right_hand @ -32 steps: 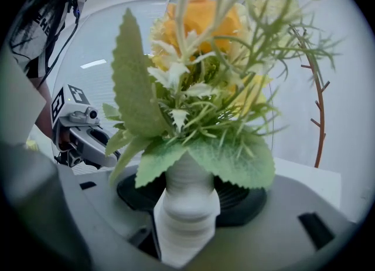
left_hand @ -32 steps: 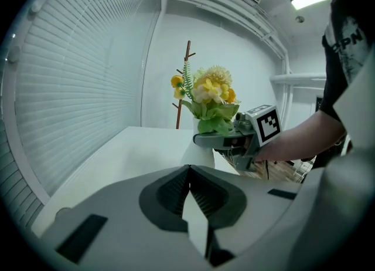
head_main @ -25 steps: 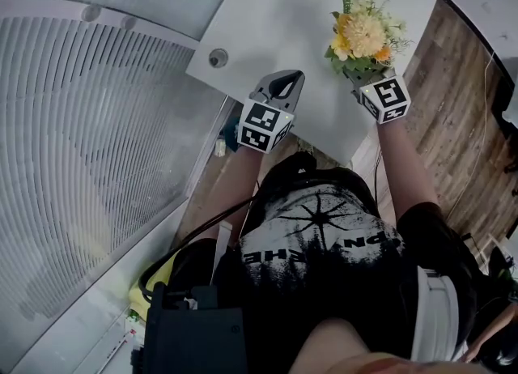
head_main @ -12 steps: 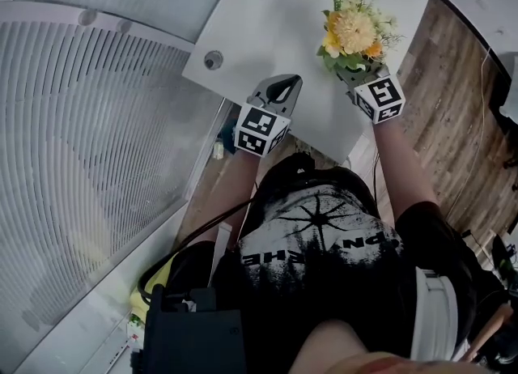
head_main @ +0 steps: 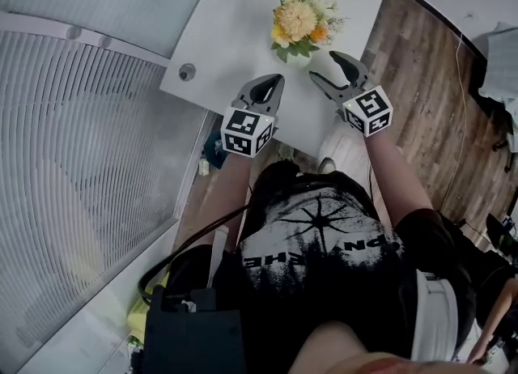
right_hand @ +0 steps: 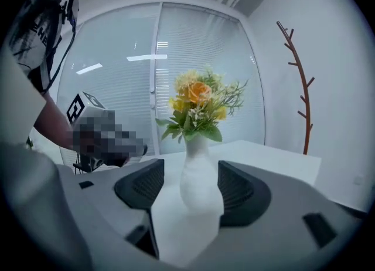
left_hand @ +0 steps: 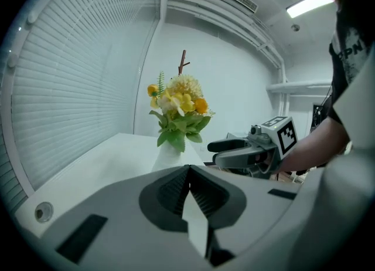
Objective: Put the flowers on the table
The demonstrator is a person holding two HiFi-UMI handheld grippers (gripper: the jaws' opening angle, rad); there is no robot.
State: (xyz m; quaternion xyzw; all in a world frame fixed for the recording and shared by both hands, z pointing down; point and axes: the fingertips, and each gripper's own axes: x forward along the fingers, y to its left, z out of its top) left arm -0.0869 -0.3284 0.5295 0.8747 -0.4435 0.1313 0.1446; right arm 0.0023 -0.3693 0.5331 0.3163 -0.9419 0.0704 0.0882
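- Flowers [head_main: 301, 23]: yellow and orange bouquet in a white vase [right_hand: 198, 173], standing upright on the white table [head_main: 235, 40] at the upper middle of the head view; long axis vertical, base flat on the tabletop
- Right gripper [head_main: 322, 65]: jaws wide apart and clamped on nothing; it lies just below and to the right of the bouquet in the head view, near it but clear of it
- Key relation: in the right gripper view the vase stands straight ahead, centred on the gap between the two jaws, yet beyond their tips; neither pad touches it. The left gripper view confirms this, showing the right jaw tips to the right of the vase with bare tabletop between
- Left gripper [head_main: 278, 81]: jaws together, nothing between them; it sits at the table's near edge, lower left of the bouquet and farther from it than the right gripper
- Judgement: the placing looks complete, since the vase rests on the table unsupported. Any withdrawal of the right gripper should run straight back along its own jaw axis; a sideways swing would bring a jaw against the tall, narrow vase, which looks easy to tip
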